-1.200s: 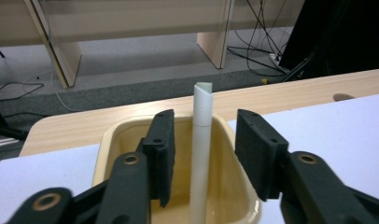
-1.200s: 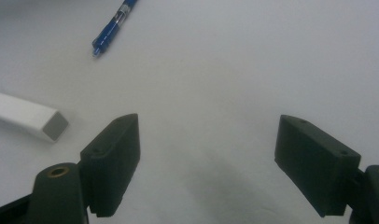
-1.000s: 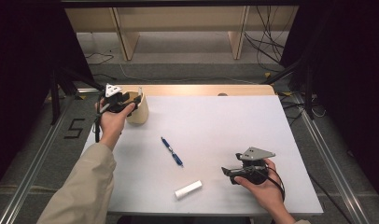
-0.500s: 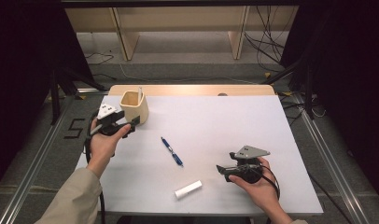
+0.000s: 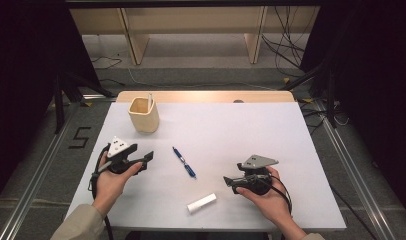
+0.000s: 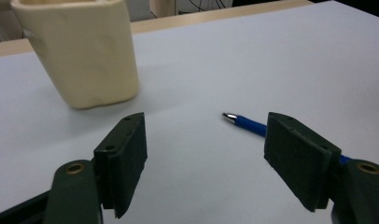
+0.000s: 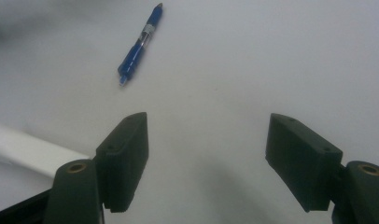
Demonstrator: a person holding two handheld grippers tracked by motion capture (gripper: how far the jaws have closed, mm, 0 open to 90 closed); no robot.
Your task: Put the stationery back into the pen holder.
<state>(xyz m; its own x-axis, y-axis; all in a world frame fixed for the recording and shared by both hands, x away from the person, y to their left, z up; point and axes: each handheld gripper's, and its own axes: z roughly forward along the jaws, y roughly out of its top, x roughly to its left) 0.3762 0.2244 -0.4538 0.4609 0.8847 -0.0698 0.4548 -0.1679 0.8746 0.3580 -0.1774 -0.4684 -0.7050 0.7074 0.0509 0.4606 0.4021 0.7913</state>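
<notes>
- White table (image 5: 271, 130) stands on a grey floor.
- High view: a thin stick rises from the cream cup (image 5: 144, 114); a white tube (image 5: 201, 202) lies nearer than the pen.
- Blue pen (image 5: 184, 161) lies between the left tool (image 5: 147, 158) and right tool (image 5: 228, 181), both spread wide, empty.

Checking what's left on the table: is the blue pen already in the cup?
No, the blue pen lies flat on the table, apart from the cup, between the two grippers.

The gripper (image 6: 205, 161) hangs wide apart above the white table (image 6: 271, 60); cream cup (image 6: 80, 51) ahead-left, blue pen (image 6: 246, 122) beside its right jaw
</notes>
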